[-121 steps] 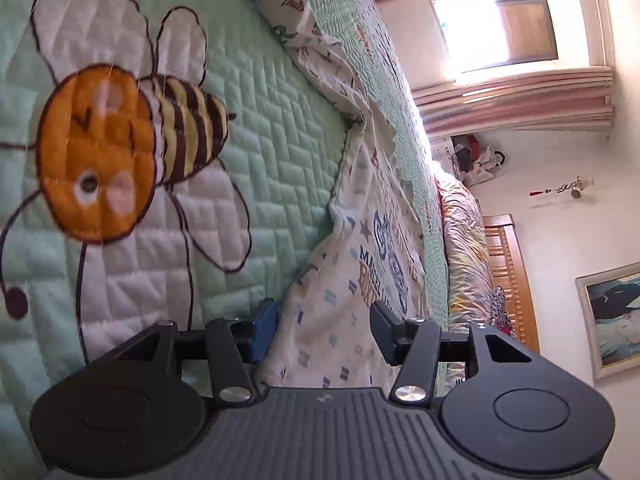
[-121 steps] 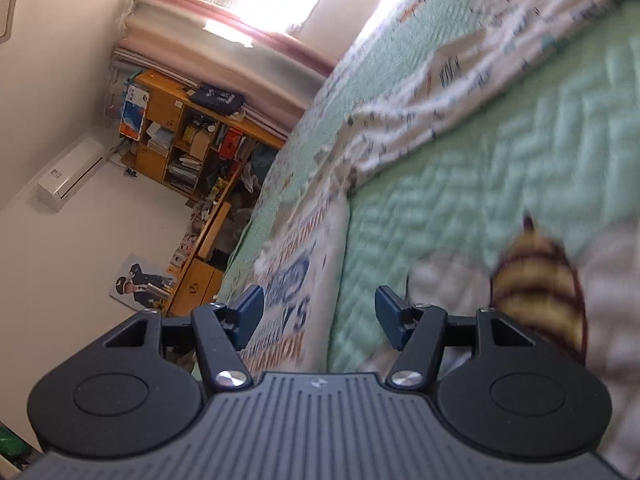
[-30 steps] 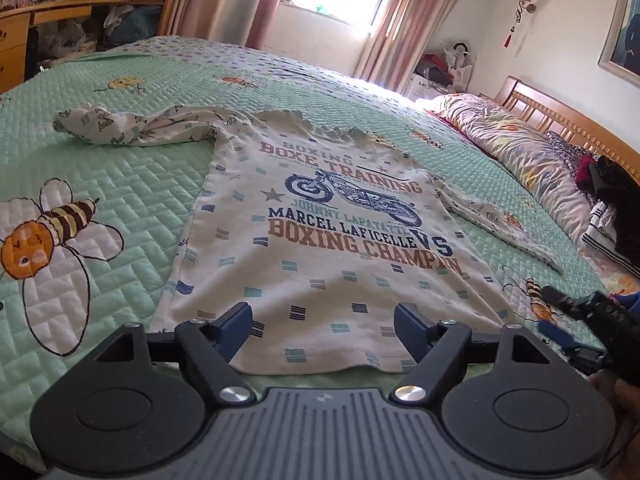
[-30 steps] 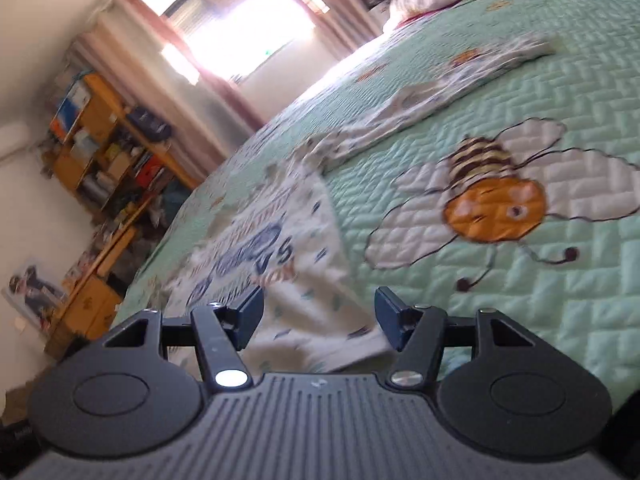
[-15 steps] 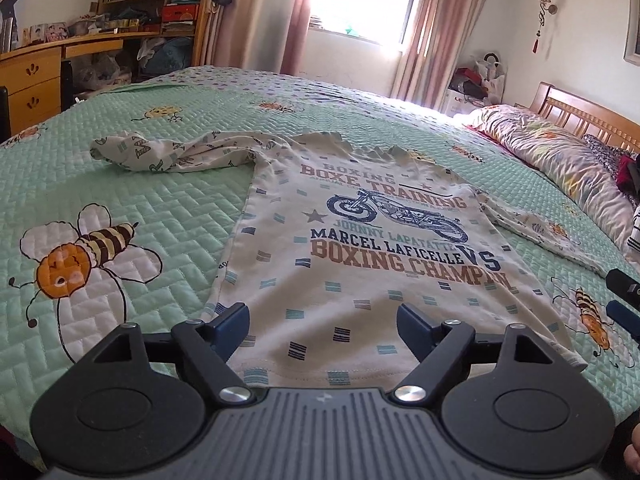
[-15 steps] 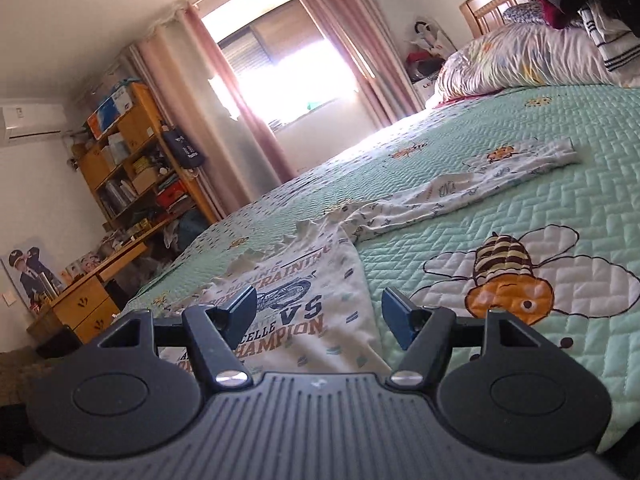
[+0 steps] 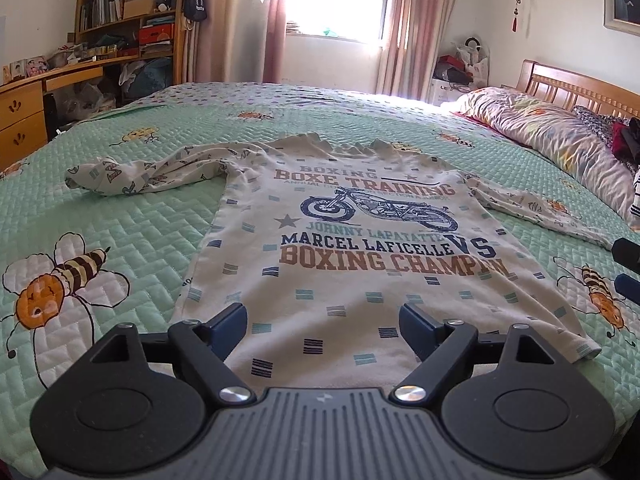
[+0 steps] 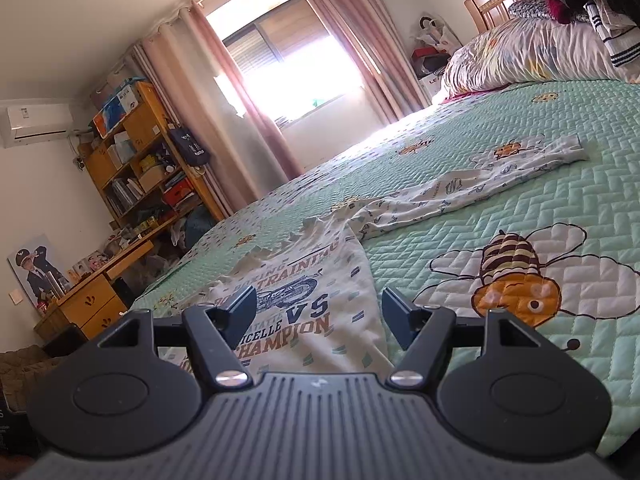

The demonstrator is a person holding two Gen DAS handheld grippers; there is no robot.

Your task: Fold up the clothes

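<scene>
Here, in the left wrist view, the left tool (image 7: 322, 330) has its two dark blue fingers (image 7: 228, 328) spread wide and holds nothing; it hovers over the near hem of the shirt (image 7: 352, 248). The shirt is a soft cream long-sleeved one with small printed dashes, a motorcycle picture and block letters. It lies flat, print up, on the quilted mint-green bedspread (image 7: 160, 216), whose stitching makes a zigzag pattern. Its left sleeve (image 7: 144, 174) is crumpled and twisted, stretched out to the left; the other sleeve goes out flat to the right. A padded bee (image 7: 60, 280) is sewn into the quilt at near left. A smooth floral pillow (image 7: 548, 136) rests at far right by the wooden headboard.

In the right wrist view, the right tool (image 8: 316, 316) is also wide open and empty, above the shirt's near right corner. The right sleeve (image 8: 472, 184) runs far to the right, lying flat with slight wrinkles.
</scene>
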